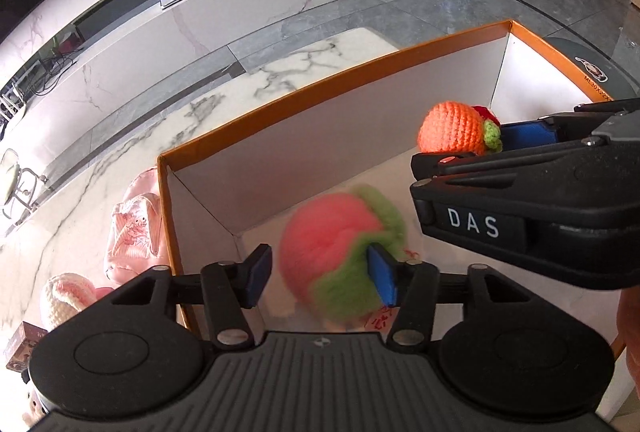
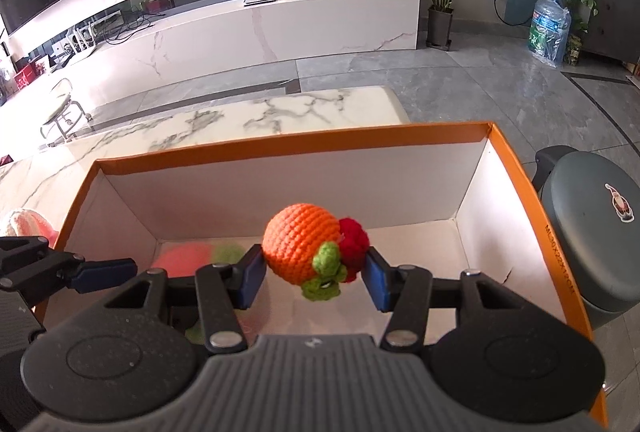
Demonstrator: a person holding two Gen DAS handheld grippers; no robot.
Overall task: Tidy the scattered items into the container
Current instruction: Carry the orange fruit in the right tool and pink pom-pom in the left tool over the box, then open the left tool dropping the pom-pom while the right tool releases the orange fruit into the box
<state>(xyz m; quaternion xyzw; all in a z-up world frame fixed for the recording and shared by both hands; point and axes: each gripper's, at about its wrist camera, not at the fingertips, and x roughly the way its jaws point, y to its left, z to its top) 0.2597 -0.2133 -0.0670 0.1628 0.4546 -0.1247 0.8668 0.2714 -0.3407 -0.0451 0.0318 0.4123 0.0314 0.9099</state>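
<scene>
Left wrist view: the left claw (image 1: pixel 320 274) stands spread above the box (image 1: pixel 332 80), a blurred pink-and-green ball (image 1: pixel 332 244) between its pads, the left pad clear of it. Right of it, the right claw (image 2: pixel 314 274) pinches an orange ball (image 2: pixel 300 248) over the box floor. Left of the box lie a pink pouch (image 1: pixel 134 228) and a cream toy (image 1: pixel 66 296) on the marble table (image 1: pixel 120 152).

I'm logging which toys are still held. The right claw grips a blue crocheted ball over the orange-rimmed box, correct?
Not quite: the ball is orange, not blue; only the claw's pads are blue. The right wrist view shows the right claw shut on the orange crocheted ball, with its green leaf and red piece, over the orange-rimmed box.
</scene>
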